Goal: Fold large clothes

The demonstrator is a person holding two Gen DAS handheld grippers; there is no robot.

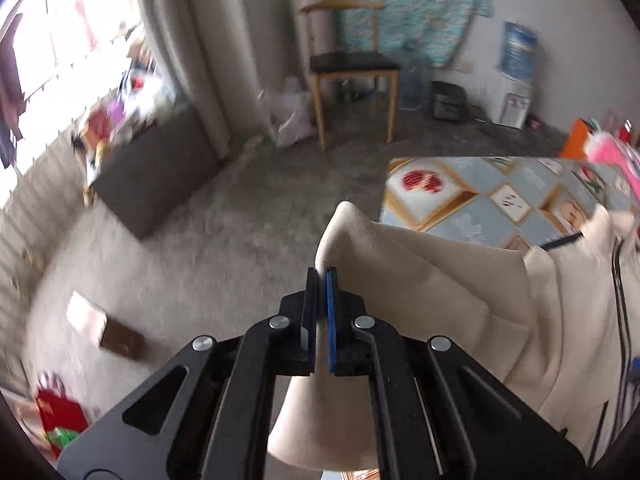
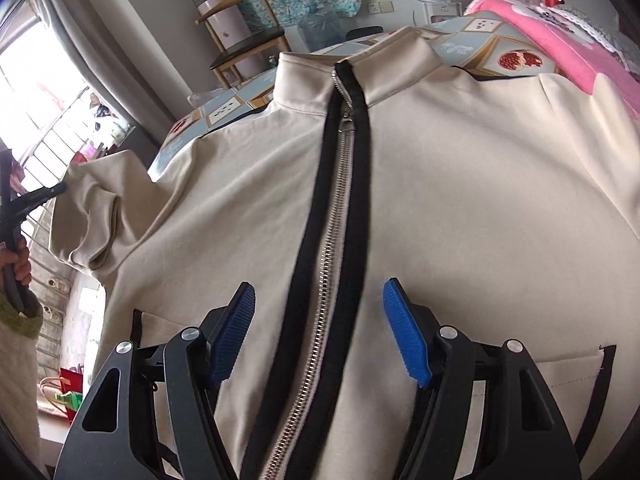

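Observation:
A cream zip-up jacket (image 2: 460,184) with a black-edged metal zipper (image 2: 340,184) lies face up on a table with a patterned cloth (image 1: 480,196). My left gripper (image 1: 322,276) is shut on the end of the jacket's left sleeve (image 1: 348,228), lifted beyond the table's edge over the floor. In the right wrist view that sleeve (image 2: 92,208) hangs raised at the far left, held by the left gripper (image 2: 60,189). My right gripper (image 2: 318,292) stands open just above the jacket's lower front, its blue pads (image 2: 236,332) on either side of the zipper, nothing between them.
A pink garment (image 2: 560,40) lies on the table's far right. A wooden chair (image 1: 352,68), water bottles and a dispenser stand by the far wall. A dark bench (image 1: 152,168) sits by the window, a small box (image 1: 120,336) on the floor. A person's hand (image 2: 18,268) holds the left tool.

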